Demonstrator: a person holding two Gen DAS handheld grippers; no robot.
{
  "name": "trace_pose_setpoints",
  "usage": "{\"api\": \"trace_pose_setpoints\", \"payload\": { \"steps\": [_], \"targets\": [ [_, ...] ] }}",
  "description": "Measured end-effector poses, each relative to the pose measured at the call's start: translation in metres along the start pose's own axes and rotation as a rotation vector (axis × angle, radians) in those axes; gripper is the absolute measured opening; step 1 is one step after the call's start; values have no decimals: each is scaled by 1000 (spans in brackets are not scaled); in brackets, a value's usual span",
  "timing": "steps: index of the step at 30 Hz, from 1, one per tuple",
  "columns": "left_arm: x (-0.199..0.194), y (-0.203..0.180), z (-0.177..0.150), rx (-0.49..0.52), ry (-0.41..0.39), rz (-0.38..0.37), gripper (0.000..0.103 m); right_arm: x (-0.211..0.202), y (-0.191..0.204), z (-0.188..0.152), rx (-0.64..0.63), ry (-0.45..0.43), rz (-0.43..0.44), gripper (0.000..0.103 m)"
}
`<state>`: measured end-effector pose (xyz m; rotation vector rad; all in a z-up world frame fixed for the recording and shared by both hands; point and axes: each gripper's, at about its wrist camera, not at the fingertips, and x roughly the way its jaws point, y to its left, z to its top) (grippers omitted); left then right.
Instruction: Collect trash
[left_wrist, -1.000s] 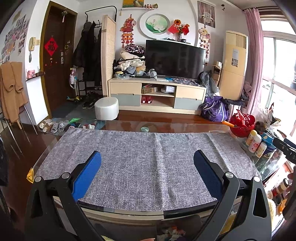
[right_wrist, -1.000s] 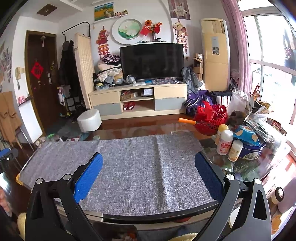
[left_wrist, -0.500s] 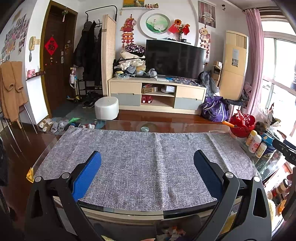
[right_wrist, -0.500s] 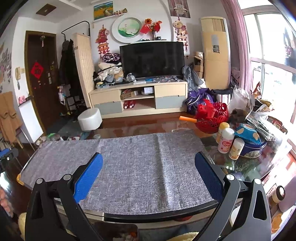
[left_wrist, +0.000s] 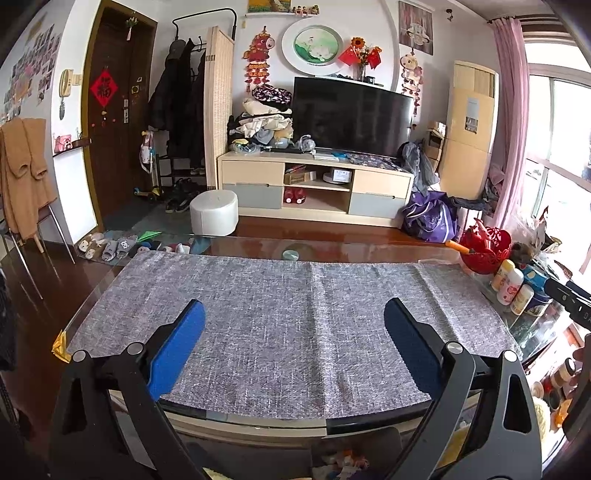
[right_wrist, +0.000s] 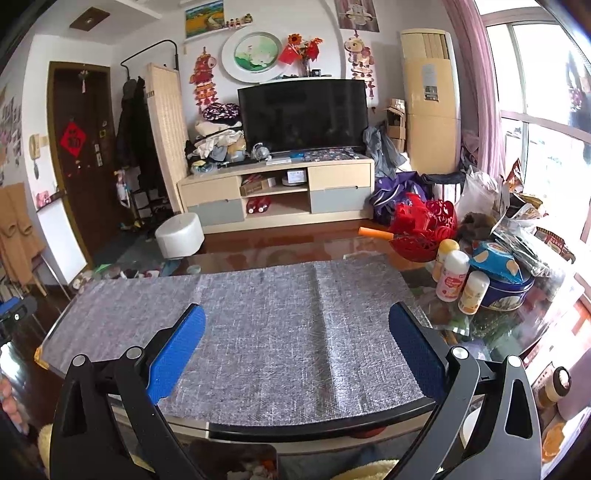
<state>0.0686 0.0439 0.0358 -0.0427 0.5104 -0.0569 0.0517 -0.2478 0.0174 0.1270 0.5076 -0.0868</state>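
A: Checking progress: is any trash collected?
B: None evident. Left gripper (left_wrist: 293, 334) and right gripper (right_wrist: 295, 338) both hang over the grey mat (left_wrist: 288, 325), jaws spread wide, holding nothing.
A: Where is the trash, and how does it look?
B: Cannot tell; the mat is bare. Bottles (right_wrist: 452, 275) and crumpled bags (right_wrist: 517, 236) crowd the table's right end.

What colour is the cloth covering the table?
Mottled grey cloth, with a woven, speckled look; the left wrist view shows it best.
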Motion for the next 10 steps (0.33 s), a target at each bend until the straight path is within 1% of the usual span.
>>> {"api": "trace_pose_setpoints", "payload": {
  "steps": [1, 3, 10],
  "targets": [
    [0, -1, 0, 2, -2, 9, 95, 0, 0, 0, 0, 0, 0, 100],
    [0, -1, 0, 3, -6, 16, 95, 0, 0, 0, -1, 1, 0, 100],
    [0, -5, -1, 11, 3, 16, 95, 0, 0, 0, 1, 1, 1, 100]
  ]
}}
